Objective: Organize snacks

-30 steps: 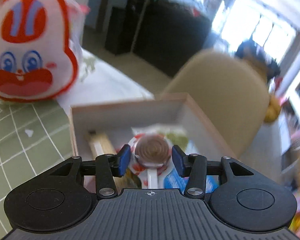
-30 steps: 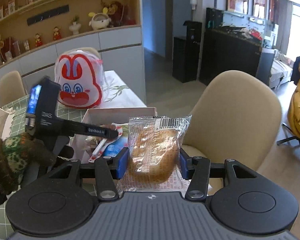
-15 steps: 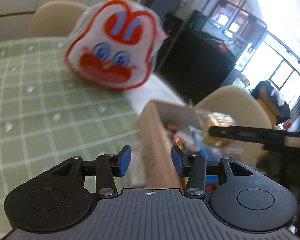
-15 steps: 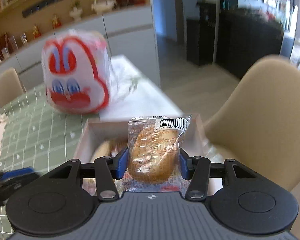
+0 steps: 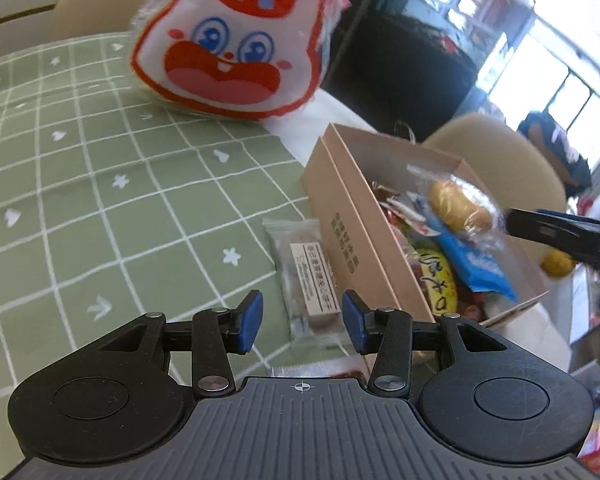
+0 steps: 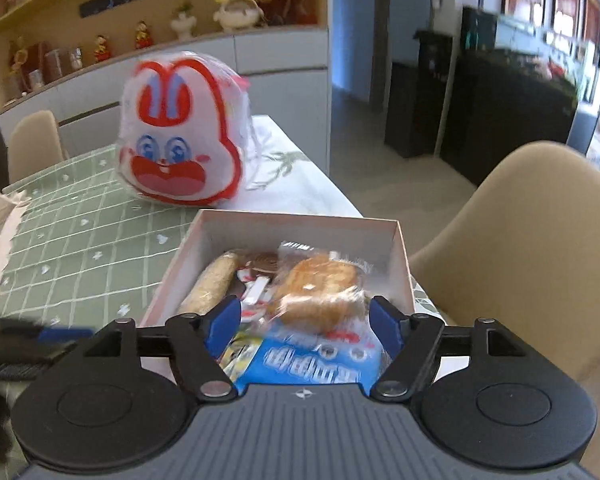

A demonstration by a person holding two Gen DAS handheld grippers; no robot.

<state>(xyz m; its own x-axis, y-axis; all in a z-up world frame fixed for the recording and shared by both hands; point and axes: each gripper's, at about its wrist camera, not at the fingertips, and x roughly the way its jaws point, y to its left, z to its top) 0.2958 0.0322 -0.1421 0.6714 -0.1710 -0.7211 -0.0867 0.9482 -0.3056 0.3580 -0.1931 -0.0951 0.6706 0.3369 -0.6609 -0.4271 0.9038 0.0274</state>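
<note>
Both tools are wide open, the left tool (image 5: pixel 302 322) over a snack bar (image 5: pixel 309 280) with tiny unreadable writing, the right tool (image 6: pixel 303 326) over the box (image 6: pixel 300 222) of snacks.

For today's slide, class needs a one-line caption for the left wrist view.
Open left gripper hovers over a wrapped snack bar lying on the green tablecloth beside the snack box.

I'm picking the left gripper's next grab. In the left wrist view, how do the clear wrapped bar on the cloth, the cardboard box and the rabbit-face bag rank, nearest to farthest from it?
1. Wrapped bar, flat on the cloth just ahead of the open left gripper.
2. Cardboard box, ahead to the right, beside the bar.
3. Rabbit-face bag, at the table's far side, ahead left.
</note>
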